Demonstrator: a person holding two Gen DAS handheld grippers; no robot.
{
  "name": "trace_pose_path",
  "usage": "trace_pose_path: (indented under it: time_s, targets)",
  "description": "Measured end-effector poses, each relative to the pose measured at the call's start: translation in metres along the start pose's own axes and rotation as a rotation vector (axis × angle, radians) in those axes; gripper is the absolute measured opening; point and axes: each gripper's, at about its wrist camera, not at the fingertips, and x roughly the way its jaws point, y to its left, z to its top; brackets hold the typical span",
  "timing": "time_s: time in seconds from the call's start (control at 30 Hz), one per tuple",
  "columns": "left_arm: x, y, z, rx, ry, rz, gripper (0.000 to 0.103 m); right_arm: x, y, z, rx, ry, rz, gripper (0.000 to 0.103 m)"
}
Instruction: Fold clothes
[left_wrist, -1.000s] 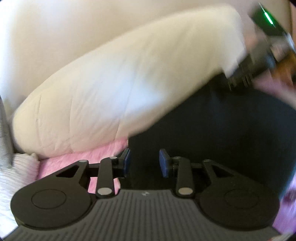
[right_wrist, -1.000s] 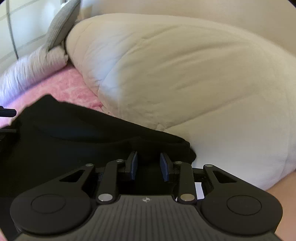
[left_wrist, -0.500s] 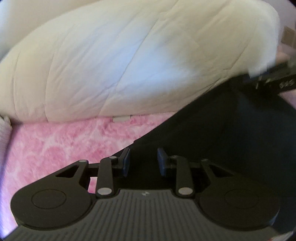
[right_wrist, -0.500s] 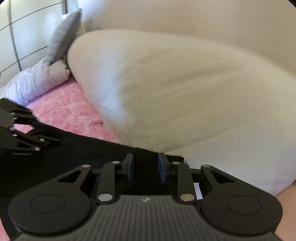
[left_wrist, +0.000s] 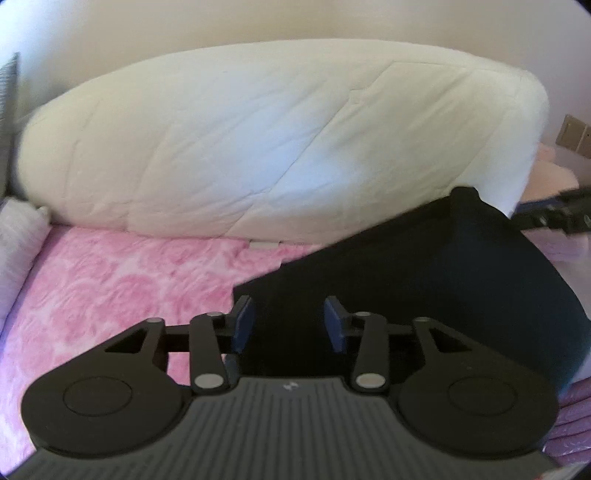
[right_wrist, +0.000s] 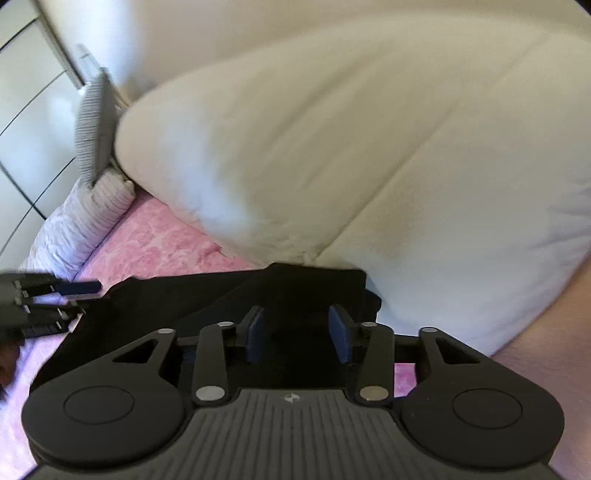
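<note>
Pink floral bedsheet (left_wrist: 122, 280), white duvet (left_wrist: 258, 147) against cream wall (left_wrist: 184, 29), black garment (left_wrist: 424, 280)

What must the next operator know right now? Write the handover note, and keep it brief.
Left gripper: open, pads either side of the black garment's near-left corner, not clamped.
Right gripper: open, over the garment's other end.
Garment: lying on the pink bedspread, far edge against the white duvet.
Done: garment laid out; one layer appears folded over.
Left: grip the edge, finish the folds, smooth it.
</note>
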Motion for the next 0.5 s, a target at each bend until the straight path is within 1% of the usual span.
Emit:
trace_pose_path:
  time_s: [0.03, 0.07, 0.1, 0.13, 0.17, 0.2, 0.27, 0.33, 0.4, 0.5]
  targets:
    - [0.000, 0.001, -0.010, -0.009, 0.023, 0.001, 0.040, -0.012, 0.007, -0.011, -0.016, -0.019, -0.002, 0.048]
    - [0.006, 0.001, -0.019, -0.011, 0.061, -0.002, 0.041, -0.019, 0.013, -0.023, -0.024, -0.023, -0.001, 0.053]
    - [0.014, 0.001, -0.027, -0.005, 0.089, -0.004, 0.042, -0.019, 0.018, -0.035, -0.034, -0.005, -0.007, 0.056]
    - [0.017, 0.002, -0.031, -0.001, 0.082, -0.008, 0.043, -0.017, 0.023, -0.047, -0.045, 0.019, -0.015, 0.060]
    - [0.017, 0.003, -0.031, -0.004, 0.075, -0.003, 0.044, -0.014, 0.028, -0.059, -0.057, 0.042, -0.023, 0.060]
    - [0.011, 0.004, -0.028, -0.020, 0.065, 0.012, 0.045, -0.017, 0.031, -0.067, -0.072, 0.040, -0.038, 0.060]
    - [-0.006, 0.003, -0.026, -0.041, 0.032, 0.024, 0.039, -0.031, 0.038, -0.072, -0.092, 0.009, -0.057, 0.060]
    - [-0.030, 0.001, -0.032, -0.047, 0.010, 0.024, 0.040, -0.051, 0.043, -0.078, -0.080, -0.019, -0.072, 0.062]
    - [-0.053, -0.004, -0.047, -0.045, 0.007, 0.029, 0.044, -0.071, 0.051, -0.089, -0.061, -0.037, -0.090, 0.065]
    - [-0.089, -0.012, -0.077, -0.078, 0.020, 0.040, 0.051, -0.102, 0.072, -0.115, -0.026, -0.039, -0.125, 0.070]
